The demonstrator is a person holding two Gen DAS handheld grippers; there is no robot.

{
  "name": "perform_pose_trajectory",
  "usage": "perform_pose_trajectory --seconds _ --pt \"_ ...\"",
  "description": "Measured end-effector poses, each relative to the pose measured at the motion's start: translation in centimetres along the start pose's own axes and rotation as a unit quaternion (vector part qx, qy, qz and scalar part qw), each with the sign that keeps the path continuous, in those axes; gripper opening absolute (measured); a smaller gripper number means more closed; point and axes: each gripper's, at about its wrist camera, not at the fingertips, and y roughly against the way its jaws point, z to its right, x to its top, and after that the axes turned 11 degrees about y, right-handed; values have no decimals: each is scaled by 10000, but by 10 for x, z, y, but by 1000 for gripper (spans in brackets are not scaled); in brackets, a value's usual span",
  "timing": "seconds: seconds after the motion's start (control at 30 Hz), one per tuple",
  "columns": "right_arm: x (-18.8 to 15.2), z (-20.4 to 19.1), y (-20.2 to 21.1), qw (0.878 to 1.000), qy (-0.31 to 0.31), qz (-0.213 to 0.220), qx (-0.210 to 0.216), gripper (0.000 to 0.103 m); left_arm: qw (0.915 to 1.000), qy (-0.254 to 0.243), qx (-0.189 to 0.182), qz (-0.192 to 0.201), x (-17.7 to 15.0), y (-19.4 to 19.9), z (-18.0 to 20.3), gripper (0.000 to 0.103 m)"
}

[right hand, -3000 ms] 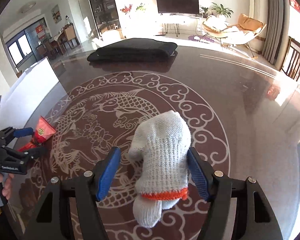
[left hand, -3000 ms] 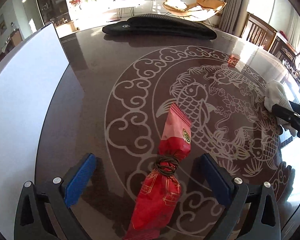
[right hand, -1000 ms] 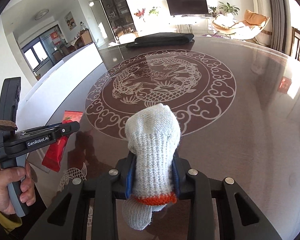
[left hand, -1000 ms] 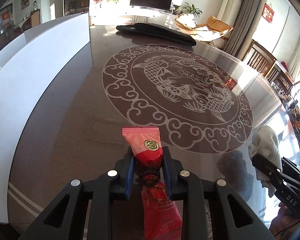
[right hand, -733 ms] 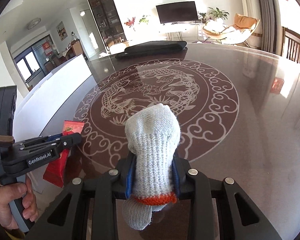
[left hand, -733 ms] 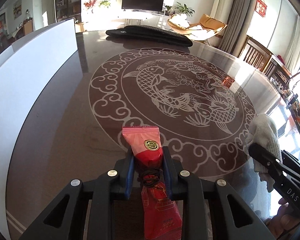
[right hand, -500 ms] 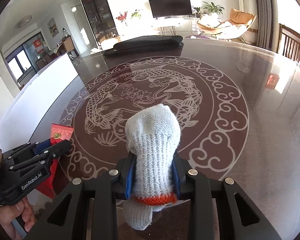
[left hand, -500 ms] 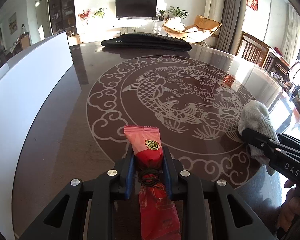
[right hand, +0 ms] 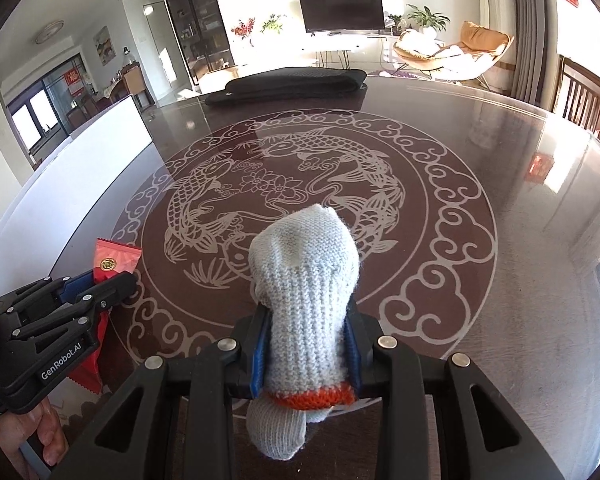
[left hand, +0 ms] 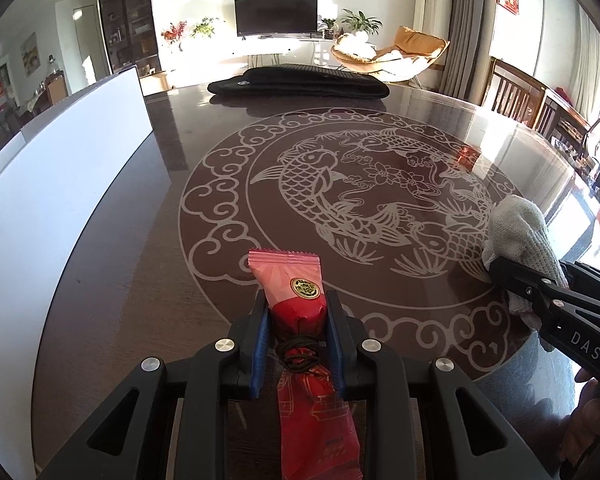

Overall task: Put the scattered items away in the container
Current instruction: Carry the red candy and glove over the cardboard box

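Observation:
My left gripper [left hand: 296, 312] is shut on a red snack packet [left hand: 298, 300] with a dark hair tie around its middle, held above the table. The packet also shows in the right wrist view [right hand: 114, 260], in the left gripper [right hand: 100, 284]. My right gripper [right hand: 306, 320] is shut on a white knit glove [right hand: 306, 280] with an orange cuff, held above the table. The glove [left hand: 520, 228] and right gripper [left hand: 512, 276] appear at the right of the left wrist view. The white container [left hand: 40, 200] stands along the table's left edge; its inside is hidden.
The dark round table [left hand: 380, 152] has a carp pattern under glass. A black folded cushion [left hand: 296, 84] lies at its far edge. Wooden chairs [left hand: 516, 96] stand at the right. A living room with a television lies beyond.
Three seconds ago both grippers were open around the packet and the glove on the table. They have since shut on them and lifted. Both views have swung slightly in the last second.

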Motion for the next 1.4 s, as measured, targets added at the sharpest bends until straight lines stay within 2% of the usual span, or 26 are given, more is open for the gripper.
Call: perform_pose_trajectory --seconds 0.13,0.23,0.3,0.33,0.4,0.5,0.63,0.73,0.9,1.0,1.13,1.27,1.37,1.4 --pt "1 -5 -1 9998 116 -47 -131 32 10000 -43 38 9 1 0 1 26" --pt "6 -20 -4 9970 530 -243 -516 31 9997 -163 147 -73 3 -2 5 27" --pt "16 -31 -7 9912 871 -621 -775 31 9984 -108 210 -513 17 -7 7 26" --pt "22 -30 -9 9898 859 -882 -723 31 9963 65 198 -836 26 -10 5 25" --pt "34 -29 -7 9864 812 -1317 -551 30 9892 550 123 -1355 42 -16 -4 25" --pt "59 -32 13 9813 843 -1719 -221 30 9768 1395 69 -1624 65 4 -26 25" --pt "110 -60 52 9782 1049 -1757 353 30 9696 2014 88 -1385 102 80 -65 25" --pt "157 -101 69 9756 1166 -1644 866 30 9671 2165 513 -1229 126 135 -111 25" --pt "238 -203 70 9647 1635 -1239 1654 30 9446 2888 1185 -1019 160 181 -208 25" --pt "278 -272 49 9499 2019 -1219 2051 30 9329 3211 1307 -978 179 182 -257 25" --pt "317 -336 11 9342 2270 -1559 2267 30 9222 3447 1122 -1350 201 155 -301 24" --pt "340 -367 -30 9252 2272 -2037 2254 31 9131 3630 966 -1584 220 130 -329 25" --pt "347 -375 -57 9196 2311 -2271 2222 32 9117 3635 901 -1690 230 119 -340 25" --pt "348 -376 -64 9184 2321 -2319 2212 35 9110 3628 900 -1745 232 116 -343 25"
